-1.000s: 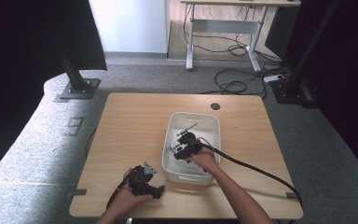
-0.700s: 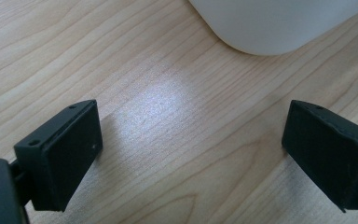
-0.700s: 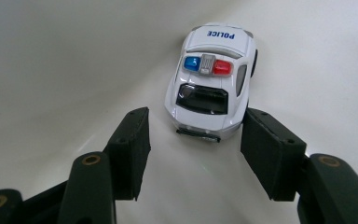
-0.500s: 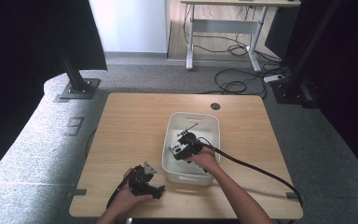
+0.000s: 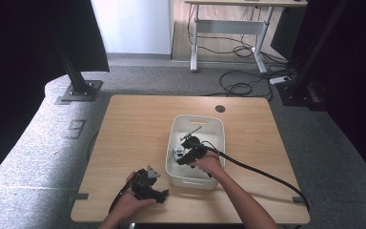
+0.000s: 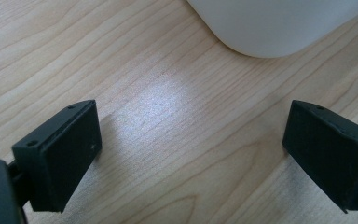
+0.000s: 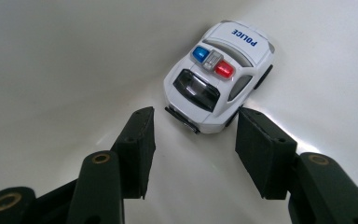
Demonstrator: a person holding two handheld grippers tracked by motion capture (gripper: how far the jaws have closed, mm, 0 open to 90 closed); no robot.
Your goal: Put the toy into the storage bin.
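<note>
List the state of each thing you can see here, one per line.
White toy police car: upright on its wheels in the tub, just ahead of the right jaws, not gripped.
White plastic tub: upright on the table.
Right gripper: jaws just closing, part open.
Left gripper: open wide over bare wood.

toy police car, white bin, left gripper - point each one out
toy police car [image 7: 219, 77], right gripper view, on its roof
white bin [image 5: 198, 120], high view, on its far rim
left gripper [image 6: 191, 156], left gripper view, midway between its open jaws

Right hand-held gripper [image 7: 193, 135] pitched downward, jaws half apart, just closing; left hand-held gripper [image 6: 191, 154] low, jaws wide.
</note>
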